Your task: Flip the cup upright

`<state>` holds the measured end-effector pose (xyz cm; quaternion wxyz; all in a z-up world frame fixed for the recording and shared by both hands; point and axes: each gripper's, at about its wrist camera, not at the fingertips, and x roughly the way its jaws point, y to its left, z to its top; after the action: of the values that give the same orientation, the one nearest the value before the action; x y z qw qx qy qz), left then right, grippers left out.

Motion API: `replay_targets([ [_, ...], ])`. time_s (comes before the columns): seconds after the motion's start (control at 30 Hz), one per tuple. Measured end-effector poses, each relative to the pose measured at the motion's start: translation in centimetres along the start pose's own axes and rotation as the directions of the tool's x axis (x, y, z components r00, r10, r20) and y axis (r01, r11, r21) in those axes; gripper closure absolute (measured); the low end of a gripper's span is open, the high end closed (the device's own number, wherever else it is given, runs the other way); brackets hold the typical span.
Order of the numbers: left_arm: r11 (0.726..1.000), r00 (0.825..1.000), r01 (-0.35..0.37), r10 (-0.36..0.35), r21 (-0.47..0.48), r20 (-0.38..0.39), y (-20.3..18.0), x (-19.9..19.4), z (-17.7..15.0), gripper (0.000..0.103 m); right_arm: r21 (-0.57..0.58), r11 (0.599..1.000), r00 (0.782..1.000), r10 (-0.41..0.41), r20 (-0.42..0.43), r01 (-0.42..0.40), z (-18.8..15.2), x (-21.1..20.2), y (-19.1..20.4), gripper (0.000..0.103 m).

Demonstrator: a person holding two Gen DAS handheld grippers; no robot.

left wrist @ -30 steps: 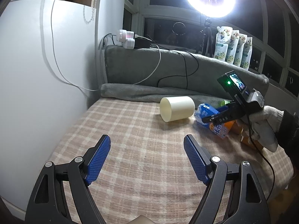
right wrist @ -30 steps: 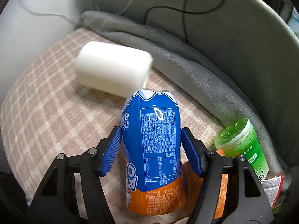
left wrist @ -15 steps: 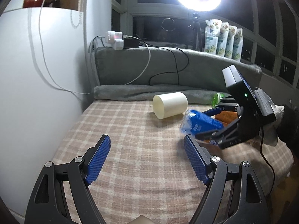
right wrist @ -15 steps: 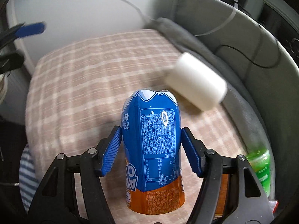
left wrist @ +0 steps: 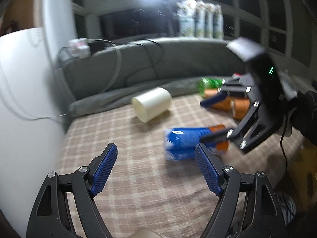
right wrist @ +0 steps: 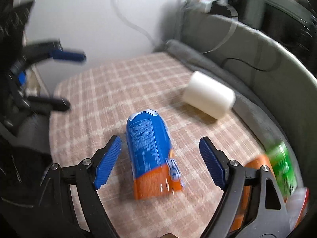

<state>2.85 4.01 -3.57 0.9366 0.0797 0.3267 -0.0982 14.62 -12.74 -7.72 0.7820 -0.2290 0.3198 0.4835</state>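
A cream cup [left wrist: 152, 106] lies on its side on the checked blanket [left wrist: 138, 168], open mouth toward my left gripper; it also shows in the right wrist view [right wrist: 209, 102]. A blue and orange cup-shaped container [right wrist: 151, 154] lies on its side between my right gripper's open fingers, apart from both pads; the left wrist view shows it [left wrist: 188, 141] too. My right gripper [right wrist: 160, 158] is open and empty. My left gripper [left wrist: 155, 168] is open and empty, low over the blanket in front of both cups.
A grey cushion [left wrist: 158, 63] with cables runs along the back. A white wall [left wrist: 23, 109] stands at the left. A green bottle [right wrist: 283, 166] and orange containers [left wrist: 233, 104] lie at the right. Both views are motion-blurred.
My right gripper has opened and let go of the blue and orange container, which now lies on the blanket. The left gripper has tilted and moved closer.
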Motion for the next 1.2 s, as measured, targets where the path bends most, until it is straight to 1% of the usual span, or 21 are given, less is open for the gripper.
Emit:
replay_targets([
  [0.03,0.998,0.999,0.040,-0.039,0.044,-0.026,-0.4,0.5,0.2,0.022,0.038,0.999,1.000,-0.010,0.021,0.009,-0.6,-1.0,-0.4,0.019],
  [0.07,0.995,0.998,0.059,-0.056,0.075,-0.039,-0.9,0.9,0.3,0.022,0.075,0.997,0.999,-0.024,0.040,0.021,-1.3,-1.9,-0.7,0.019],
  [0.1,0.991,0.996,0.072,-0.066,0.116,-0.053,-1.4,1.2,0.4,0.022,0.122,0.992,0.997,-0.049,0.062,0.042,-2.3,-3.2,-1.1,0.019],
  [0.13,0.980,0.995,0.084,-0.072,0.182,-0.073,-2.3,1.6,0.6,0.022,0.156,0.986,0.995,-0.066,0.075,0.054,-3.1,-4.1,-1.3,0.019],
  [0.17,0.971,0.993,0.099,-0.082,0.220,-0.082,-3.0,1.8,0.6,0.022,0.197,0.978,0.992,-0.085,0.091,0.065,-4.1,-5.2,-1.5,0.019],
  [0.27,0.919,0.984,0.159,-0.117,0.361,-0.136,-5.0,2.9,1.0,0.022,0.321,0.944,0.983,-0.125,0.131,0.077,-7.3,-8.3,-2.1,0.019],
  [0.33,0.869,0.981,0.176,-0.117,0.462,-0.154,-6.6,3.8,1.2,0.022,0.392,0.915,0.977,-0.163,0.139,0.096,-9.5,-9.7,-2.2,0.019],
  [0.37,0.850,0.980,0.182,-0.117,0.494,-0.160,-7.1,4.1,1.4,0.022,0.420,0.902,0.974,-0.175,0.141,0.101,-10.4,-10.5,-2.2,0.019],
  [0.43,0.796,0.975,0.205,-0.116,0.569,-0.188,-8.4,5.3,1.4,0.022,0.459,0.881,0.971,-0.199,0.136,0.116,-11.9,-11.8,-2.2,0.019],
  [0.47,0.777,0.974,0.209,-0.113,0.594,-0.196,-9.1,5.6,1.4,0.022,0.475,0.871,0.968,-0.214,0.133,0.127,-12.6,-12.4,-2.2,0.019],
  [0.5,0.751,0.973,0.214,-0.107,0.624,-0.205,-9.6,6.1,1.3,0.022,0.490,0.862,0.965,-0.225,0.132,0.134,-13.1,-13.0,-2.1,0.019],
  [0.53,0.718,0.970,0.223,-0.098,0.659,-0.221,-10.3,6.8,1.1,0.022,0.505,0.852,0.963,-0.233,0.133,0.136,-13.8,-13.6,-2.2,0.019],
  [0.6,0.675,0.967,0.228,-0.076,0.702,-0.242,-10.8,7.6,1.0,0.022,0.534,0.835,0.960,-0.242,0.138,0.134,-14.5,-14.5,-2.3,0.019],
  [0.67,0.618,0.968,0.221,-0.046,0.754,-0.246,-11.5,8.4,0.7,0.022,0.564,0.816,0.956,-0.251,0.153,0.124,-15.0,-15.2,-2.6,0.019],
  [0.7,0.597,0.967,0.222,-0.036,0.771,-0.250,-11.7,8.7,0.7,0.022,0.582,0.805,0.953,-0.258,0.161,0.120,-15.3,-15.6,-2.8,0.019],
  [0.73,0.576,0.967,0.222,-0.023,0.787,-0.255,-11.8,9.0,0.7,0.022,0.591,0.798,0.951,-0.261,0.166,0.116,-15.3,-15.8,-2.8,0.019],
  [0.8,0.546,0.964,0.221,0.002,0.808,-0.265,-12.0,9.8,0.5,0.022,0.611,0.786,0.948,-0.262,0.183,0.099,-15.4,-16.2,-3.1,0.019],
  [0.87,0.528,0.958,0.238,0.010,0.815,-0.287,-12.0,10.6,0.4,0.022,0.626,0.774,0.944,-0.270,0.189,0.096,-15.5,-16.3,-3.3,0.019],
  [0.97,0.504,0.955,0.248,0.017,0.827,-0.297,-12.3,11.5,0.0,0.022,0.644,0.760,0.944,-0.269,0.190,0.087,-15.8,-16.2,-3.5,0.019],
  [1.1,0.504,0.952,0.254,0.020,0.825,-0.306,-12.4,12.5,0.0,0.023,0.655,0.750,0.943,-0.277,0.184,0.093,-16.1,-16.1,-3.7,0.019],
  [1.2,0.517,0.951,0.260,0.012,0.815,-0.310,-12.5,13.3,0.5,0.025,0.668,0.739,0.943,-0.278,0.185,0.087,-16.4,-16.1,-3.9,0.019],
])
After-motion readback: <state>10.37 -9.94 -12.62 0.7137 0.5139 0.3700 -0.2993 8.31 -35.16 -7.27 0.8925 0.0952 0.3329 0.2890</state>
